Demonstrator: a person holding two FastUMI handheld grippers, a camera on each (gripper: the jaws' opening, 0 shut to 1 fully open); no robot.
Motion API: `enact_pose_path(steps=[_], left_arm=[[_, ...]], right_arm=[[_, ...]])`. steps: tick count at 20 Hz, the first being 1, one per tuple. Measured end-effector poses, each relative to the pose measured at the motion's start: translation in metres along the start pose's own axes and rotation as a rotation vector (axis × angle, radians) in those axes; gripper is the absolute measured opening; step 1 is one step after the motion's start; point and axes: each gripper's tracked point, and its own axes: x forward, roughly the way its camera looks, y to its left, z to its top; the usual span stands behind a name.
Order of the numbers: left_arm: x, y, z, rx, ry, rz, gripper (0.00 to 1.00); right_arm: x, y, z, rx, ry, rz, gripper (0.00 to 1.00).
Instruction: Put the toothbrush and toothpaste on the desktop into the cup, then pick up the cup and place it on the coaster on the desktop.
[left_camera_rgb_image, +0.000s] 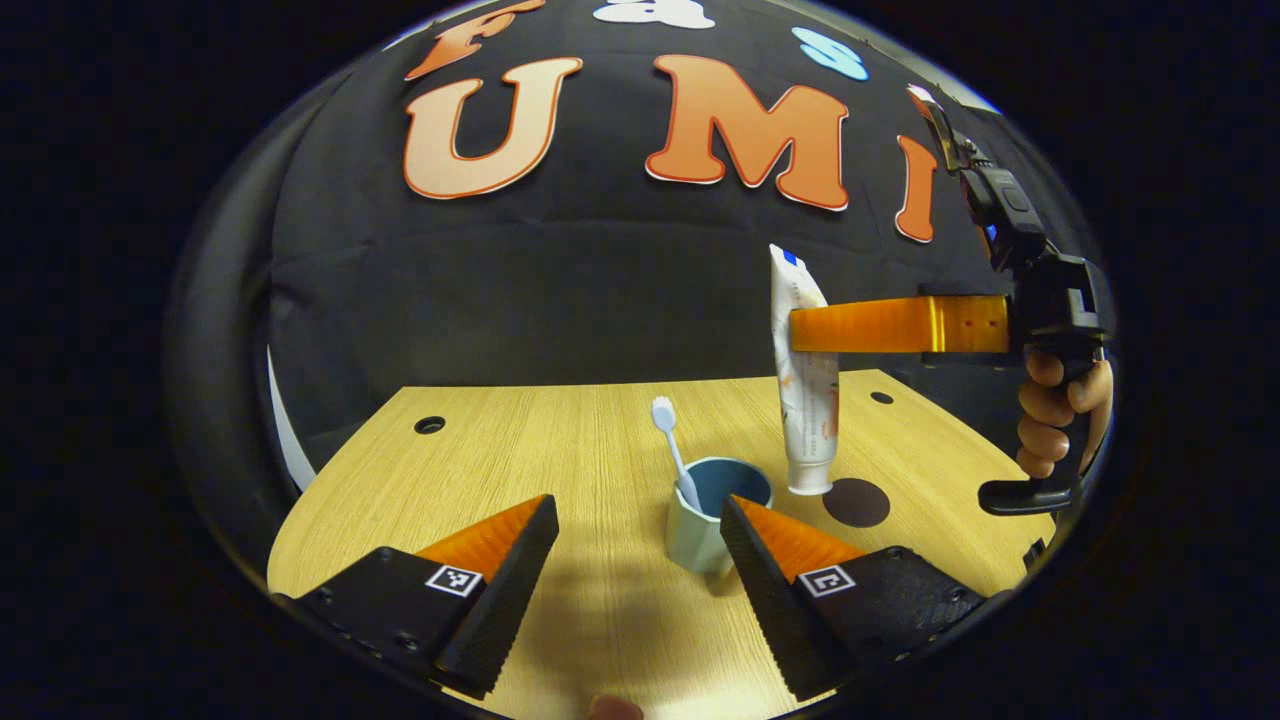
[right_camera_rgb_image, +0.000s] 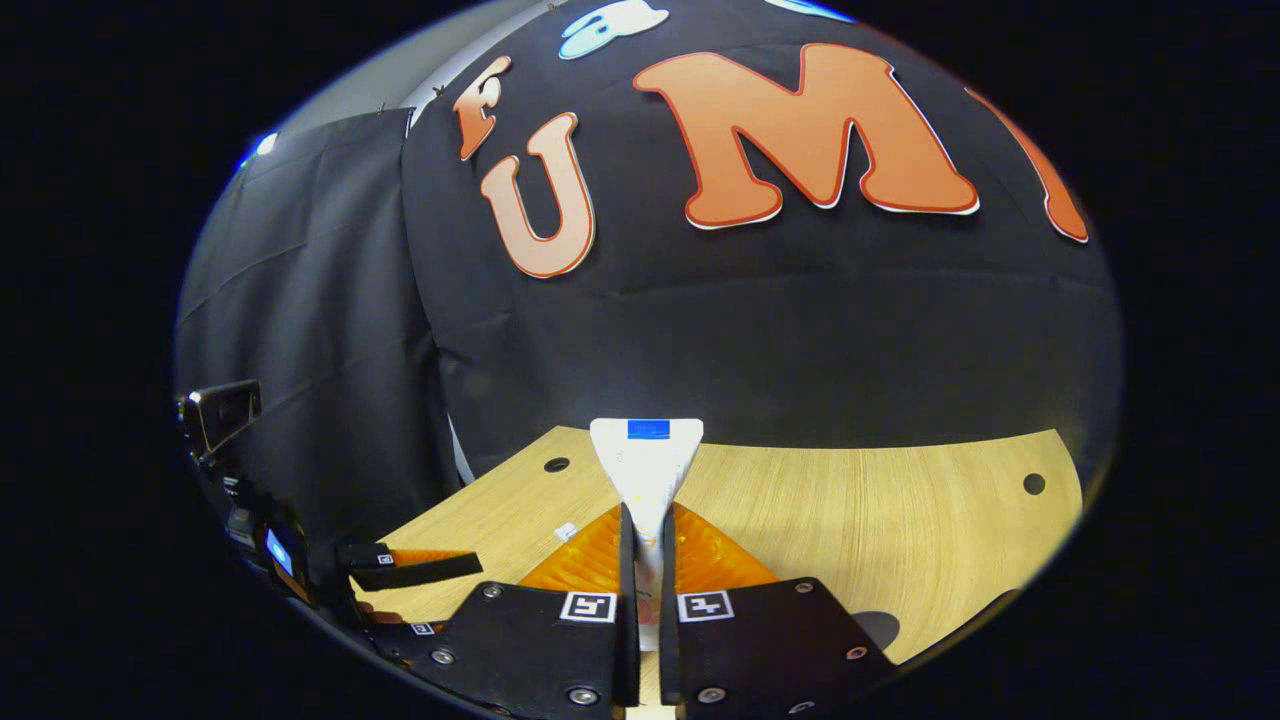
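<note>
Both right gripper (right_camera_rgb_image: 647, 560) fingers clamp the upright toothpaste (right_camera_rgb_image: 646, 462); left gripper (left_camera_rgb_image: 635, 545) gapes empty.

A black cloth wall (left_camera_rgb_image: 560, 290) fills the upper and middle part of the left gripper view, creased in soft folds and curving round at the left edge. Below it, across the lower centre, lies a light wooden desktop (left_camera_rgb_image: 560, 450) with fine straight grain and small dark round holes (left_camera_rgb_image: 430, 425) near its far corners. In the right gripper view a second black cloth panel (right_camera_rgb_image: 310, 300) hangs at the left, meeting the main wall at a seam. A pale grey surface (right_camera_rgb_image: 400, 70) shows above it at the upper left. Light falls evenly on the wood.
</note>
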Motion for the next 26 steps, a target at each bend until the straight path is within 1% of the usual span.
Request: enact_pose_path(steps=[2,6,9,12,16,18,21,23,24,26], left_arm=[[0.001,0.009,-0.001,-0.015,-0.028,0.017,0.99],[0.0,0.022,-0.003,0.006,-0.057,0.049,0.99],[-0.004,0.028,-0.004,0.007,-0.071,0.053,0.99],[-0.01,0.024,0.002,0.016,-0.09,0.047,0.98],[-0.016,0.017,0.01,0.02,-0.125,0.03,0.98],[-0.011,0.009,0.013,-0.002,-0.136,0.018,0.98],[-0.011,0.002,0.009,-0.022,-0.11,0.019,0.98],[-0.009,0.0,0.006,-0.032,-0.104,0.023,0.98],[-0.007,-0.001,0.003,-0.038,-0.104,0.02,0.98],[-0.012,-0.011,-0.001,-0.044,-0.087,0.013,0.98]], right_arm=[[0.013,0.005,-0.001,-0.005,-0.015,0.012,0.08],[0.034,0.007,-0.011,-0.001,-0.029,0.025,0.08],[0.046,0.006,-0.019,-0.033,-0.035,0.018,0.08],[0.052,0.01,-0.036,-0.04,-0.008,0.026,0.08],[0.049,0.002,-0.051,-0.077,0.004,0.002,0.09],[0.044,0.004,-0.064,-0.091,0.024,0.011,0.11],[0.034,0.005,-0.083,-0.127,0.078,0.019,0.15],[0.024,0.001,-0.081,-0.14,0.089,0.012,0.2],[0.017,0.001,-0.075,-0.136,0.074,0.016,0.24],[0.007,0.001,-0.053,-0.112,0.023,0.026,0.24]])
